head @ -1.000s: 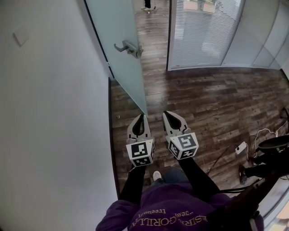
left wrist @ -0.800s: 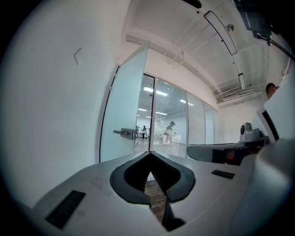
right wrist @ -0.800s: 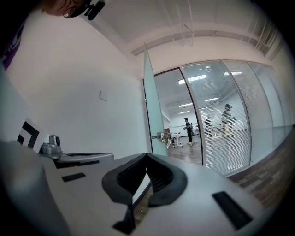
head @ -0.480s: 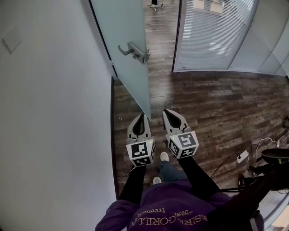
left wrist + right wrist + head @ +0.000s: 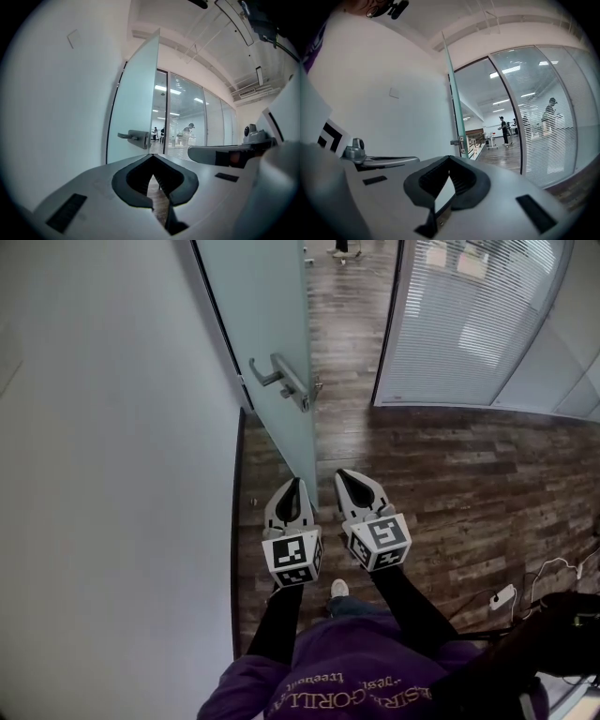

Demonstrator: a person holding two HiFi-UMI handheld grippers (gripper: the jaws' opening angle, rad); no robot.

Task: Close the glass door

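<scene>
The frosted glass door (image 5: 267, 315) stands open, its free edge turned toward me, with a metal lever handle (image 5: 279, 381) on its face. My left gripper (image 5: 296, 482) and right gripper (image 5: 340, 473) are held side by side, level, just short of the door's lower edge. Both are shut and empty, and neither touches the door. In the left gripper view the left gripper (image 5: 152, 157) faces the door (image 5: 136, 108) and handle (image 5: 132, 137). From the right gripper (image 5: 449, 159) I see the door's thin edge (image 5: 453, 103) and latch (image 5: 461, 142).
A white wall (image 5: 112, 474) runs along the left. A glass partition with blinds (image 5: 469, 324) stands at the right of the doorway. Cables and a white power strip (image 5: 503, 596) lie on the wood floor at the lower right. People stand far down the corridor (image 5: 504, 129).
The door and its handle have come nearer and lower in the head view as I walked toward them. Both grippers kept the same shut pose side by side.
</scene>
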